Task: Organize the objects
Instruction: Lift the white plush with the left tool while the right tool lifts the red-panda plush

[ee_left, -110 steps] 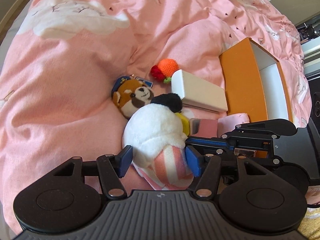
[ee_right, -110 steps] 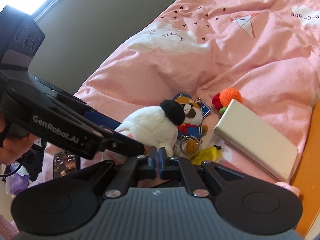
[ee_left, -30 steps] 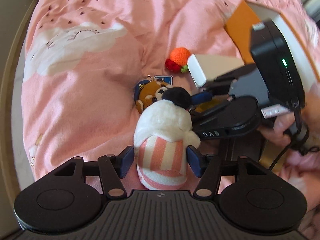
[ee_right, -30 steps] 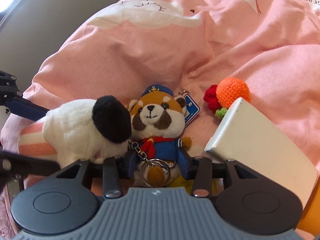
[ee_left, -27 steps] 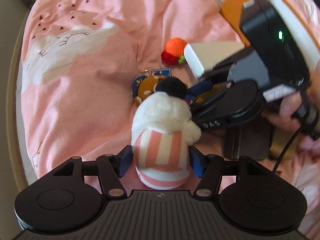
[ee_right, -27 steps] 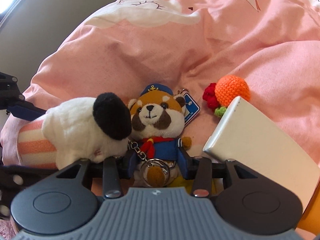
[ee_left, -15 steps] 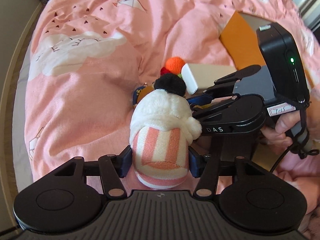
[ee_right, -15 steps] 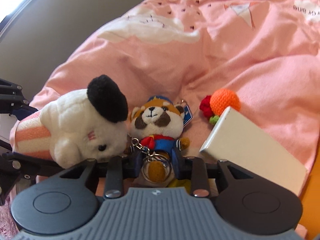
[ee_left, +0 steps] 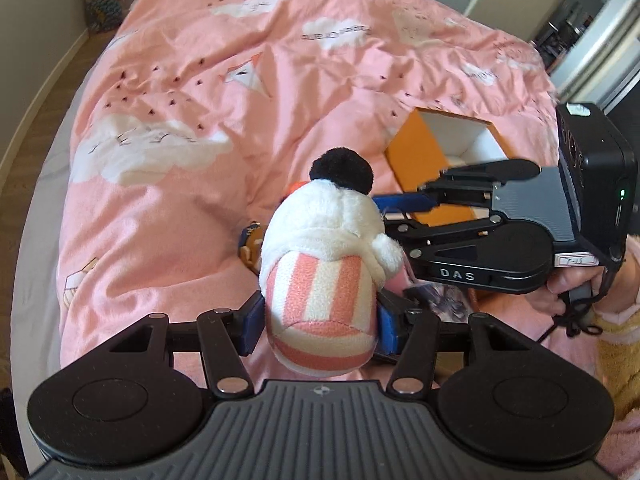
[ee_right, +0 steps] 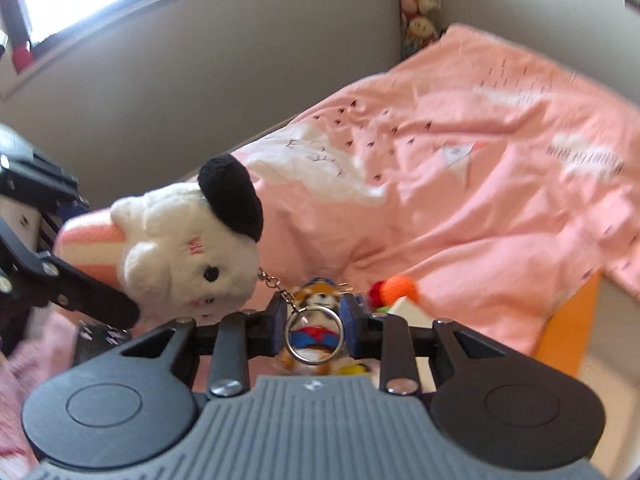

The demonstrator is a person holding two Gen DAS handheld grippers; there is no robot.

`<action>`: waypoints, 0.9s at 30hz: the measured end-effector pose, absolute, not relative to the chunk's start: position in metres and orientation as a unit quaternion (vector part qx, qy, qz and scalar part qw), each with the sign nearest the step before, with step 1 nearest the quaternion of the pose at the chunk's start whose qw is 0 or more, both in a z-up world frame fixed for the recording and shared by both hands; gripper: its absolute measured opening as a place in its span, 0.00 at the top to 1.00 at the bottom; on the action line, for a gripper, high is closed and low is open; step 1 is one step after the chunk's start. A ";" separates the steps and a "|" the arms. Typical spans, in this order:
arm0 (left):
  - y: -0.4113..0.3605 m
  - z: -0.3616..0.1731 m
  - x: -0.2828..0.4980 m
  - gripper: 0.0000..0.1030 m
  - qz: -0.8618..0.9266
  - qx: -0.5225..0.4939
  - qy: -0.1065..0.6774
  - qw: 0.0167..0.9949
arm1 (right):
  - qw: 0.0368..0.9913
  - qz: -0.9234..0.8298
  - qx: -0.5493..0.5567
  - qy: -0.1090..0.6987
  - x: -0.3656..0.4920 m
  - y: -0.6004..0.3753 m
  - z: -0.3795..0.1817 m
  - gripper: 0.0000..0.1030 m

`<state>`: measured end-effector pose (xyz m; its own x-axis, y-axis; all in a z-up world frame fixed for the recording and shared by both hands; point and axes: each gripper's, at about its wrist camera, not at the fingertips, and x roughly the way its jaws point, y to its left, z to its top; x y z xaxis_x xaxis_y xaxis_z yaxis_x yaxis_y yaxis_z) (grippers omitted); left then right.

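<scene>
pointing away from the left gripper (ee_left: 320, 320), white plush (ee_left: 324, 256) lengthwise.

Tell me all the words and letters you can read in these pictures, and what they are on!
"DAS": white letters on the side of the right tool's black body.
Grey writing on a white cloud of the pink duvet: seen upside down, too small to read.
Small white sticker on the right tool, near the hand: too blurred to read.
Grey writing on the duvet in the right wrist view: blurred, unreadable.
</scene>
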<state>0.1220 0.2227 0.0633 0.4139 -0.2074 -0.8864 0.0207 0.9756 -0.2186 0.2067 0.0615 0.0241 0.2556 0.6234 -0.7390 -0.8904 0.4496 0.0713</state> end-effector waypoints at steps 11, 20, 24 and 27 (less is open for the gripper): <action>0.175 0.021 0.107 0.39 -0.113 -0.070 0.568 0.812 | 0.759 0.473 -0.178 0.409 0.189 0.003 -0.006 0.70; 0.191 0.023 0.103 0.39 -0.053 -0.050 0.560 0.825 | 0.743 0.483 -0.152 0.438 0.196 0.006 -0.016 0.64; 0.207 0.033 0.115 0.39 -0.014 -0.051 0.547 0.835 | 0.734 0.488 -0.143 0.450 0.211 0.027 -0.018 0.64; 0.218 0.033 0.129 0.39 0.026 -0.050 0.536 0.843 | 0.725 0.489 -0.131 0.468 0.224 0.046 -0.026 0.64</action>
<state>0.1285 0.2181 0.0327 0.4251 -0.0110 -0.9051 -0.0970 0.9936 -0.0576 0.2239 0.0461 -0.0263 0.0847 0.5864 -0.8056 -0.8307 0.4881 0.2679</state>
